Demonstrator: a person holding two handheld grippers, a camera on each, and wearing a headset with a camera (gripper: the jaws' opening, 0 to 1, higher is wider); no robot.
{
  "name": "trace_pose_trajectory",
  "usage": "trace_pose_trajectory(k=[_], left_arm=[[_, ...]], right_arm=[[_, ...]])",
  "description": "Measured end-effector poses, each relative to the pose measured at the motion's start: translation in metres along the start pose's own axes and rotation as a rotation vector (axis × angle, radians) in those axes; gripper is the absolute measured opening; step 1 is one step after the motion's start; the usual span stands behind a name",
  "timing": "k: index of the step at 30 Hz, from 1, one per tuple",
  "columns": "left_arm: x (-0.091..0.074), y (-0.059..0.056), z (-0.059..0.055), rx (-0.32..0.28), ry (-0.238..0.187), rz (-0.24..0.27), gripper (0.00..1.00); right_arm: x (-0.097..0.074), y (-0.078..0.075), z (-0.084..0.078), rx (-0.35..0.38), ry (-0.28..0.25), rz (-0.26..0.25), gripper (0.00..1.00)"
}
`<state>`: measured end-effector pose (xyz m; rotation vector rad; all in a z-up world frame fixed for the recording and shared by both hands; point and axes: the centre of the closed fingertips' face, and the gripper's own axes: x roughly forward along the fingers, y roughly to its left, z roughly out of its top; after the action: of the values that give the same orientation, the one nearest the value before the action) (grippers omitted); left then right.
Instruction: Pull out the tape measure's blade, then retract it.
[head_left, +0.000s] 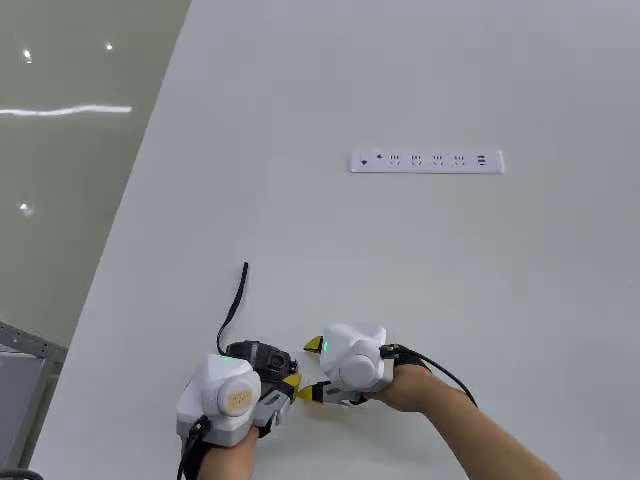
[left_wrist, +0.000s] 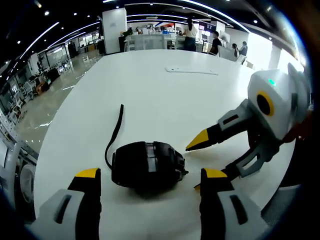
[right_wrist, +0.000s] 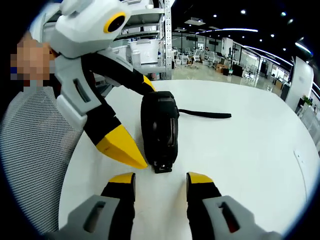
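Spotting the tape measure (head_left: 262, 357) flat by the near edge of the worktop (head_left: 400, 260), long axis along that edge, left claw (left_wrist: 150, 175) straddling it wide apart, right claw (head_left: 309, 369) likewise spread, with the right gripper view catching the blade hook (right_wrist: 161, 167) end-on.

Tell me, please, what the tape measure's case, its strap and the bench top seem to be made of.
Tape measure case: probably black plastic or rubber, dull, with soft highlights.
Strap: flat, black, limp and curved, so perhaps fabric or rubber.
Bench top: smooth white, slightly glossy, maybe laminate.
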<state>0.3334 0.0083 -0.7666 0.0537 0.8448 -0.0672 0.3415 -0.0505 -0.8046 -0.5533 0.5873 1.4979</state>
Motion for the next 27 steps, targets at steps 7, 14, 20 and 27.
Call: trace_pose_trajectory(k=[7, 14, 20, 27], left_arm=[[-0.009, -0.008, -0.002, 0.083, 0.011, -0.06, 0.85], [-0.012, -0.015, -0.006, 0.15, 0.028, -0.128, 0.9], [-0.015, -0.02, -0.013, 0.196, 0.05, -0.182, 0.94], [-0.022, -0.022, -0.016, 0.249, 0.068, -0.229, 0.96]], right_arm=[[-0.014, -0.001, -0.001, 0.014, 0.0, -0.019, 0.49], [-0.031, -0.003, 0.001, 0.051, -0.008, -0.049, 0.57], [-0.044, 0.001, 0.0, 0.068, -0.01, -0.058, 0.63], [-0.071, 0.01, 0.001, 0.11, -0.001, -0.084, 0.67]])
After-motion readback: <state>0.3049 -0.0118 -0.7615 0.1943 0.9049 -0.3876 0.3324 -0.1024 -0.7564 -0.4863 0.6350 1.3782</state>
